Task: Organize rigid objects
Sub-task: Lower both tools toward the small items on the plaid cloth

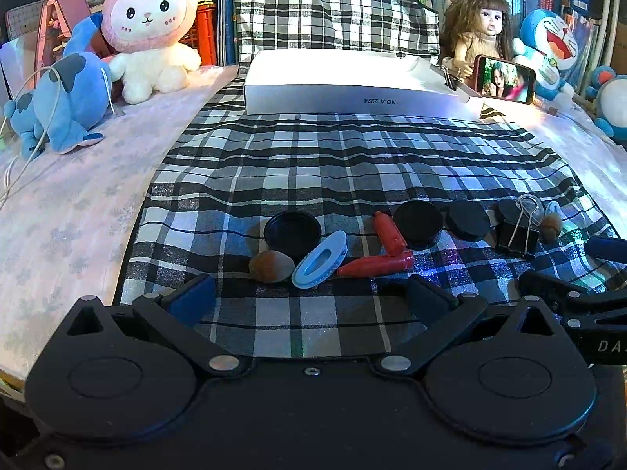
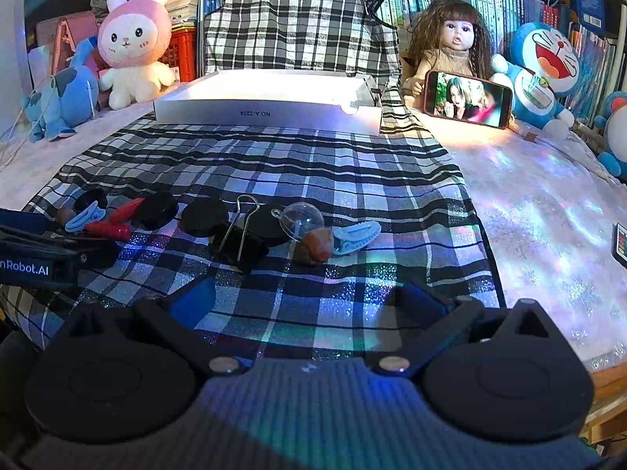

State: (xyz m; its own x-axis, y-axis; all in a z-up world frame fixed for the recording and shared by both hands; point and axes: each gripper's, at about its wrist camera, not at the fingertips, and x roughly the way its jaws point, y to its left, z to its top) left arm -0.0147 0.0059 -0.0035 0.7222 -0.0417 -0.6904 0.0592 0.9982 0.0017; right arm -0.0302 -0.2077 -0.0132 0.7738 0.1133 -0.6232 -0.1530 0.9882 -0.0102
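Note:
Small rigid objects lie in a row on the plaid cloth [image 1: 333, 164]. In the left wrist view I see a black lid [image 1: 292, 232], a brown stone [image 1: 271, 267], a blue hair clip [image 1: 319, 260], two red pieces [image 1: 388, 233], black discs [image 1: 418, 222] and a black binder clip [image 1: 516, 235]. My left gripper [image 1: 309, 293] is open just short of the blue clip. In the right wrist view the binder clip [image 2: 237, 241], a clear ball [image 2: 302, 217], a brown stone [image 2: 315, 246] and a second blue clip [image 2: 356, 237] lie ahead. My right gripper [image 2: 303, 297] is open and empty.
A white shallow box [image 1: 352, 78] [image 2: 266, 102] stands at the far end of the cloth. Plush toys [image 1: 149, 31], a doll [image 2: 450, 43] and a phone [image 2: 468, 98] line the back. The pink sheet [image 2: 548, 215] flanks the cloth.

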